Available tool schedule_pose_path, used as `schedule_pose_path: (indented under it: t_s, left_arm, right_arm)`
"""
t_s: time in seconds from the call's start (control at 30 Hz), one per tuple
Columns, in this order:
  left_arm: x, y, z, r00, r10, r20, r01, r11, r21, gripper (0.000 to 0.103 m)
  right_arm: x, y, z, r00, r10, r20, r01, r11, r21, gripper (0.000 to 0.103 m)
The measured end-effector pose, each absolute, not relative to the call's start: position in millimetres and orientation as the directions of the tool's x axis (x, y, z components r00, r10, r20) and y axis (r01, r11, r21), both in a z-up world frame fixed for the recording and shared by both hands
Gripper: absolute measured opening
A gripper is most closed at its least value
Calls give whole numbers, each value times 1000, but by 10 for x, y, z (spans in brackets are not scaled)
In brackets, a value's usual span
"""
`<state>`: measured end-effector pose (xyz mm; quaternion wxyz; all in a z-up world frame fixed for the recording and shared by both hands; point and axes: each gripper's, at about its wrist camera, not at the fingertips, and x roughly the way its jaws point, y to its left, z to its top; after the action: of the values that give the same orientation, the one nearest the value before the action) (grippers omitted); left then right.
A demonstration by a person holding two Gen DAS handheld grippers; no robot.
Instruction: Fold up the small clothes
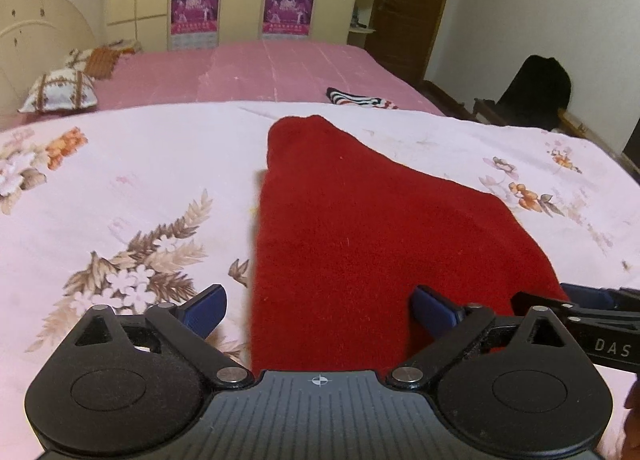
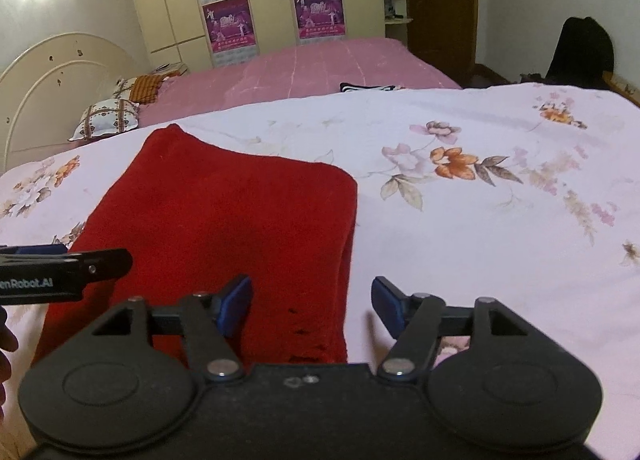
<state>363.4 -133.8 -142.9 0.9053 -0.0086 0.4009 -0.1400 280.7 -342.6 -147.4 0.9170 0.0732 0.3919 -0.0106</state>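
A dark red, fuzzy knit garment lies flat on the pale pink floral bedsheet that covers the near part of the bed, narrowing to a rounded end toward 12 o'clock. In the left wrist view the left tool stands with its blue pads spread wide, one pad over the sheet just off the garment's left edge and the other over the red cloth; nothing is pinched between them. The right tool is also parted, less widely, straddling the garment's folded right edge at its near corner, with its left pad over the cloth and its right pad over the bare sheet; no grip shows. Each tool appears in the other's view, at 3 o'clock and 9 o'clock. A striped black, white and red cloth lies at 12 o'clock on the plain pink bedcover beyond. Patterned pillows rest at 10 o'clock by the cream headboard.
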Motion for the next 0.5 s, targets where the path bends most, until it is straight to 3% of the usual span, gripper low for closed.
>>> schedule_pose_path:
  t_s: [0.23, 0.43, 0.5]
  left_arm:
    - [3704, -1329, -1538, 605, -317, -730, 243, 947, -210, 98]
    - [3728, -1361, -1568, 584, -349, -733, 249, 936, -248, 92]
    - [3730, -1352, -1572, 580, -355, -733, 246, 934, -258, 90]
  right_arm:
    - [2870, -3597, -1585, 678, 99, -729, 106, 967, 230, 77]
    - [2886, -3735, -1688, 662, 183, -727, 132, 926, 353, 77]
    - [2876, -3735, -1683, 661, 198, -724, 126, 921, 367, 73]
